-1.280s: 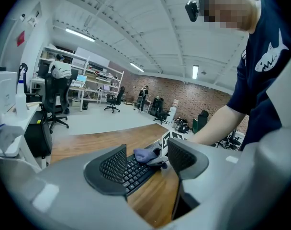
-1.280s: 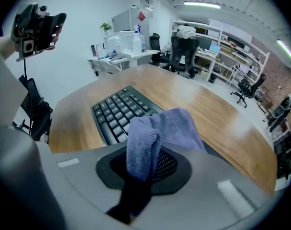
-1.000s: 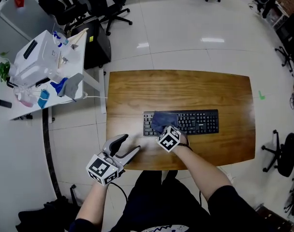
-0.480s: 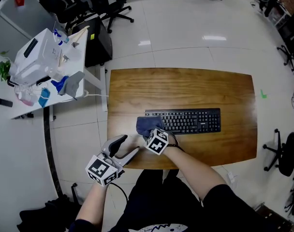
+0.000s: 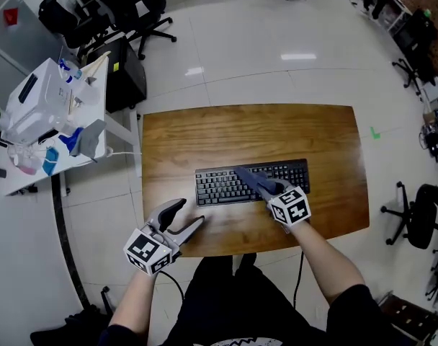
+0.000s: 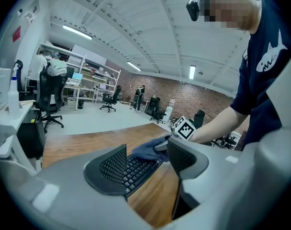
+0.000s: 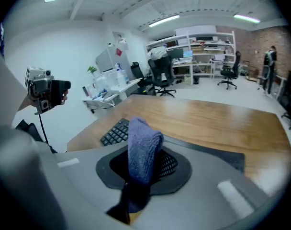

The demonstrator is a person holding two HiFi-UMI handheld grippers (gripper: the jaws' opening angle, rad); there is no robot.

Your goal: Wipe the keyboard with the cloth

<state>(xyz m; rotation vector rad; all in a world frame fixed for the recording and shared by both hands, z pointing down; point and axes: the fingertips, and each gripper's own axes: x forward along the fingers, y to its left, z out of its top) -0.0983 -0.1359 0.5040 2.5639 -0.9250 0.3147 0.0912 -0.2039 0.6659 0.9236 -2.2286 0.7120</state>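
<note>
Slid rightward along the keyboard (image 5: 219, 187), the right tool (image 5: 266, 187) clamps the blue cloth (image 5: 249, 177), while the left tool (image 5: 189, 215) hangs released at near left.

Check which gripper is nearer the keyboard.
Right. The right gripper is over the keyboard, jaws shut on the cloth; the left gripper hangs off its near-left corner, jaws open, empty.

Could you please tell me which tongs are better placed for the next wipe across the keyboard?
The right. The right tongs are shut on the cloth, which lies on the keyboard. The left tongs are open and empty, near the front edge of the table.
</note>
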